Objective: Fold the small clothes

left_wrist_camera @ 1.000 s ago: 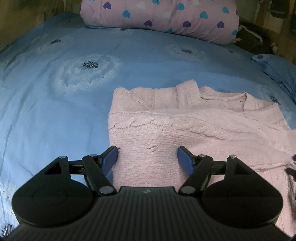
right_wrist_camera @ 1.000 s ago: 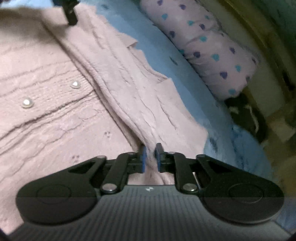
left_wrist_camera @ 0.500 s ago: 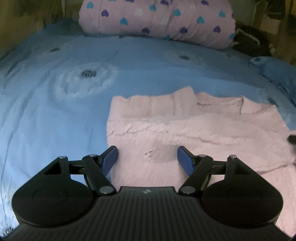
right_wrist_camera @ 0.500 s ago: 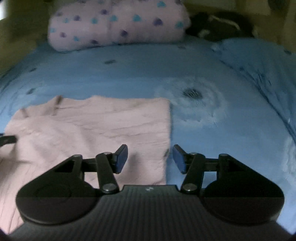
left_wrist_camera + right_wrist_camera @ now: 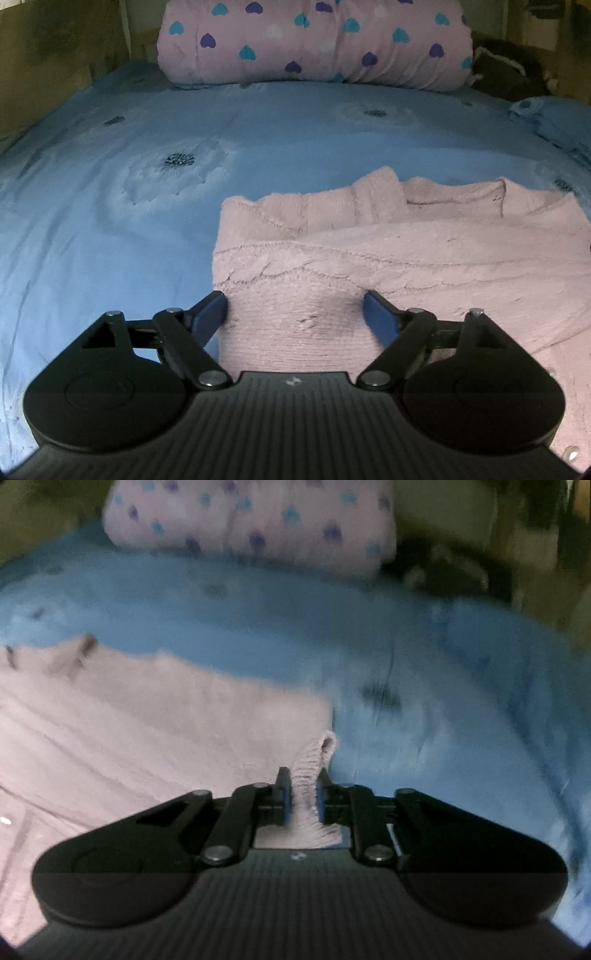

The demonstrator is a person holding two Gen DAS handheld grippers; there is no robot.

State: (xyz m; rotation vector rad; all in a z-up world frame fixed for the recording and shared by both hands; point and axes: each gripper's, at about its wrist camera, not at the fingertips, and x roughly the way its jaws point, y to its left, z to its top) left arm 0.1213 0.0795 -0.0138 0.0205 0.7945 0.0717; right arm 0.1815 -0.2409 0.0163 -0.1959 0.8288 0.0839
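Pink knit sweater (image 5: 388,258) flat on blue bedsheet (image 5: 110,221), heart-print pillow (image 5: 314,40) behind. Left gripper (image 5: 295,314) over near left edge, jaws just widened, spread apart, nothing clamped. Right gripper (image 5: 303,797) jaws just closed, pinching ribbed sweater corner

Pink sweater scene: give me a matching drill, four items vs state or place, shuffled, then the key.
Items:
1. left gripper
2. right gripper
3. pink sweater
4. heart-print pillow

States or places:
A. at the far end of the bed
B. jaws wide, nothing pinched
C. lying on the blue bedsheet
D. pinching a ribbed knit edge

Pairs: 1-B, 2-D, 3-C, 4-A
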